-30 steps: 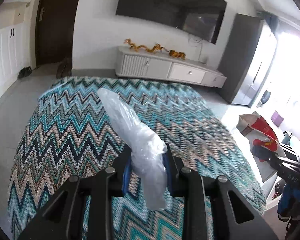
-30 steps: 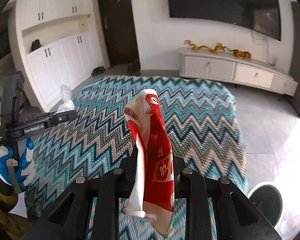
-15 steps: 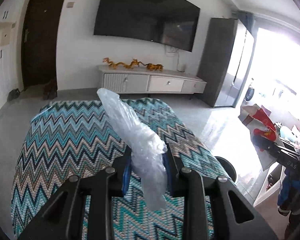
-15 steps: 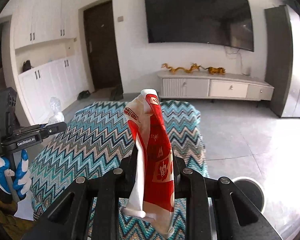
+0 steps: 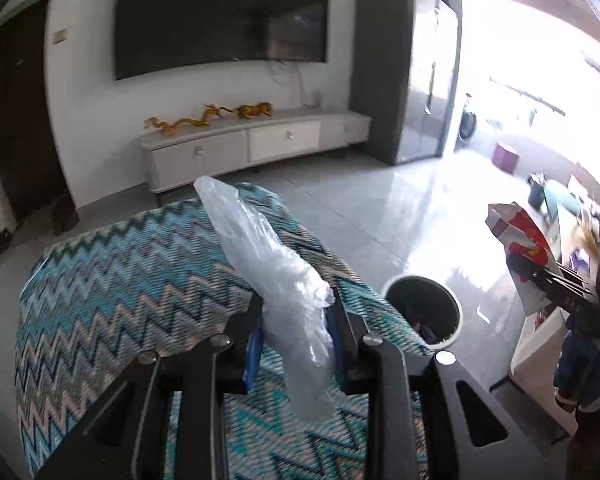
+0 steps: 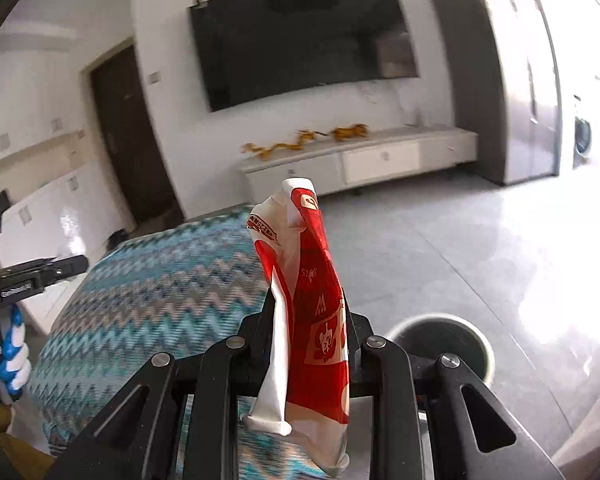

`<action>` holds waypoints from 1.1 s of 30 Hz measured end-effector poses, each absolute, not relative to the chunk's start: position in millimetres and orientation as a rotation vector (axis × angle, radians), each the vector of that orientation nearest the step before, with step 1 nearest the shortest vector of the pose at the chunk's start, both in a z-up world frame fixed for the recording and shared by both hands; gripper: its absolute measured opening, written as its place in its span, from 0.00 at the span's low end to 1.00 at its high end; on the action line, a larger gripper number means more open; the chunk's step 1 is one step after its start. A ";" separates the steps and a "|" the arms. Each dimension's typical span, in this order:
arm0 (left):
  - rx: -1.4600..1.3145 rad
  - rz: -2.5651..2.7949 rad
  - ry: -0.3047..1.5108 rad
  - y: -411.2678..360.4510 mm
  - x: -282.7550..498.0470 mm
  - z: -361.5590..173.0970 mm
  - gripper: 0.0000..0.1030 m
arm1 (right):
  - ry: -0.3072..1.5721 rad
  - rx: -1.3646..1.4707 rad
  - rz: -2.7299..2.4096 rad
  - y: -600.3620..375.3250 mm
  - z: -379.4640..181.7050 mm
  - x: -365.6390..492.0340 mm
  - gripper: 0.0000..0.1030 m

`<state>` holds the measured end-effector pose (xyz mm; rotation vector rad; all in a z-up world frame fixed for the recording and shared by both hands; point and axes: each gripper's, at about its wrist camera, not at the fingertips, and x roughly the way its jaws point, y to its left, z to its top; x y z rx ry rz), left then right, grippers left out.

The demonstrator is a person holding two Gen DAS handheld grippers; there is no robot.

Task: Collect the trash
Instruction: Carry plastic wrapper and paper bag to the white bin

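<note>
My left gripper [image 5: 296, 312] is shut on a crumpled clear plastic bag [image 5: 268, 264] that sticks up and forward from the jaws. My right gripper [image 6: 308, 312] is shut on a red and white snack wrapper [image 6: 308, 300] held upright. A round dark trash bin [image 5: 422, 312] with a pale rim stands on the floor just right of the rug's edge. In the right wrist view the trash bin [image 6: 444, 340] is low and right of the jaws. The right gripper with the wrapper [image 5: 520, 240] shows at the far right of the left wrist view.
A zigzag teal rug-patterned surface [image 5: 120, 280] lies below both grippers. A white TV cabinet [image 5: 252, 148] with gold ornaments stands under a wall TV [image 5: 220, 16]. A grey tall cabinet [image 5: 404, 72] is right of it. Glossy tiled floor [image 6: 480, 248] surrounds the bin.
Both grippers have swung to the right, each holding its trash. The trash bin has come into view beside the rug, closer to both grippers.
</note>
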<state>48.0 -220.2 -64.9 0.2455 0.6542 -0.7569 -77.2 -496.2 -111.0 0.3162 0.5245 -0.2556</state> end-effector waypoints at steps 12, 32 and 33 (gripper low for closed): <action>0.466 -0.922 0.753 -389.3 39.2 -127.1 0.26 | 0.670 0.522 -0.376 -585.0 -217.5 -72.6 0.24; 0.633 -0.941 0.828 -543.4 57.3 -227.0 0.29 | 0.823 0.603 -0.444 -677.5 -320.9 -17.1 0.27; 0.638 -0.942 0.829 -548.7 57.6 -229.8 0.29 | 0.831 0.602 -0.448 -679.3 -323.9 -15.1 0.28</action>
